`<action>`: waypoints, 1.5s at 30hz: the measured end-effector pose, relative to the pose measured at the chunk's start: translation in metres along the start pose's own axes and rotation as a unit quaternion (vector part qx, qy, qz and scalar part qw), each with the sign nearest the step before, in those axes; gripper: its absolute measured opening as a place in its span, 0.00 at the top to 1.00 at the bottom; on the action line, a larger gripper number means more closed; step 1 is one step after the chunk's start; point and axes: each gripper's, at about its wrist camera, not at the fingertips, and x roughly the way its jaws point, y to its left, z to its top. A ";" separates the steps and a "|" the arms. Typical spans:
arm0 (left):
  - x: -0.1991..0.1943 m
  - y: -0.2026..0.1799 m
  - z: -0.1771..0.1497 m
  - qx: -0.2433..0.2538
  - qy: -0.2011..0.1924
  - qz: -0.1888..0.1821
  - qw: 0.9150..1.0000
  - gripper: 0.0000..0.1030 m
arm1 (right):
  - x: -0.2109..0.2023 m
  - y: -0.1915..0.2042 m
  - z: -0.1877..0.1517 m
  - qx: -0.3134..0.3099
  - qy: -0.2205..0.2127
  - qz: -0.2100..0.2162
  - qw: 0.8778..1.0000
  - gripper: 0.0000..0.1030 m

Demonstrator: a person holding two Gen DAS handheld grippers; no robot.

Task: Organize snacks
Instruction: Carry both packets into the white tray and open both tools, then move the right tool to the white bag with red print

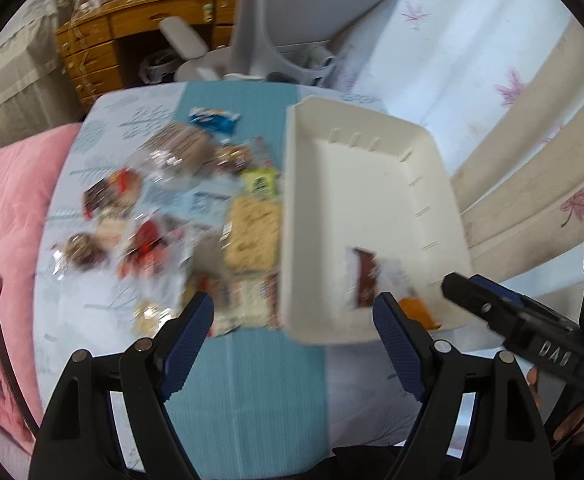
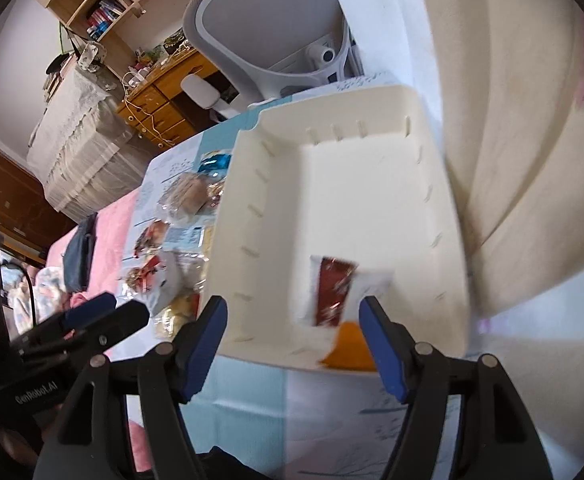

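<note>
A white plastic bin (image 1: 304, 216) (image 2: 448, 216) sits on the table at right. Inside lie a brown and white snack packet (image 1: 366, 280) (image 2: 334, 292) and an orange packet (image 1: 418, 312) (image 2: 350, 346) at the near wall. A pile of several wrapped snacks (image 1: 172, 208) (image 2: 172, 248) lies left of the bin. My left gripper (image 1: 292, 320) is open and empty, above the table's near side at the bin's near left corner. My right gripper (image 2: 292, 320) is open and empty, just before the bin's near wall; it also shows in the left wrist view (image 1: 472, 292).
The table wears a pale cloth with a teal runner (image 1: 248, 392) (image 2: 248, 408). A grey office chair (image 1: 292, 24) (image 2: 276, 32) stands beyond the table. A wooden desk (image 1: 124, 40) (image 2: 160, 100) is at the back left. A pink blanket (image 1: 16, 220) lies left, curtains (image 1: 512, 120) right.
</note>
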 end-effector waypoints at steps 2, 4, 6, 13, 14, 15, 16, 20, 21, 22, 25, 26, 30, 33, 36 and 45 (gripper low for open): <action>-0.005 0.018 -0.008 -0.010 0.003 0.007 1.000 0.22 | 0.004 0.005 -0.006 0.014 0.004 0.005 1.000 0.33; -0.011 0.038 -0.015 -0.017 0.007 0.015 1.000 0.22 | 0.009 0.011 -0.013 0.037 0.005 0.011 0.999 0.32; -0.017 0.055 -0.021 -0.019 0.010 0.022 1.000 0.22 | 0.014 0.017 -0.019 0.057 0.007 0.015 0.998 0.32; -0.031 0.111 -0.031 -0.013 0.024 0.032 0.999 0.22 | 0.028 0.048 -0.040 0.118 0.005 0.023 0.993 0.26; -0.032 0.116 -0.031 -0.011 0.025 0.033 0.999 0.22 | 0.030 0.052 -0.043 0.126 0.004 0.025 0.992 0.25; -0.035 0.123 -0.031 -0.007 0.025 0.034 0.999 0.22 | 0.033 0.057 -0.046 0.133 0.004 0.028 0.991 0.24; -0.037 0.131 -0.031 -0.003 0.025 0.034 0.999 0.22 | 0.035 0.062 -0.049 0.139 0.003 0.028 0.990 0.24; -0.039 0.155 -0.029 0.012 0.028 0.033 0.999 0.22 | 0.044 0.082 -0.060 0.164 -0.005 0.029 0.986 0.24; -0.039 0.161 -0.028 0.016 0.028 0.032 0.999 0.22 | 0.046 0.086 -0.062 0.168 -0.007 0.030 0.985 0.24; -0.040 0.169 -0.027 0.023 0.027 0.032 0.999 0.22 | 0.048 0.093 -0.065 0.175 -0.011 0.029 0.984 0.24; -0.038 0.187 -0.023 0.039 0.028 0.032 0.998 0.22 | 0.054 0.110 -0.072 0.186 -0.020 0.026 0.982 0.23; -0.037 0.193 -0.022 0.044 0.029 0.031 0.998 0.22 | 0.055 0.113 -0.073 0.189 -0.023 0.026 0.981 0.23; -0.033 0.215 -0.015 0.062 0.022 0.029 0.997 0.22 | 0.064 0.135 -0.077 0.195 -0.035 0.017 0.980 0.22; -0.028 0.229 -0.011 0.074 0.018 0.026 0.997 0.22 | 0.071 0.149 -0.079 0.196 -0.037 0.008 0.980 0.22; -0.019 0.244 -0.005 0.081 0.019 0.025 0.996 0.22 | 0.076 0.162 -0.080 0.191 -0.037 0.000 0.981 0.22; 0.012 0.275 0.013 0.066 0.032 0.024 0.997 0.22 | 0.090 0.202 -0.071 0.119 -0.040 -0.040 0.991 0.22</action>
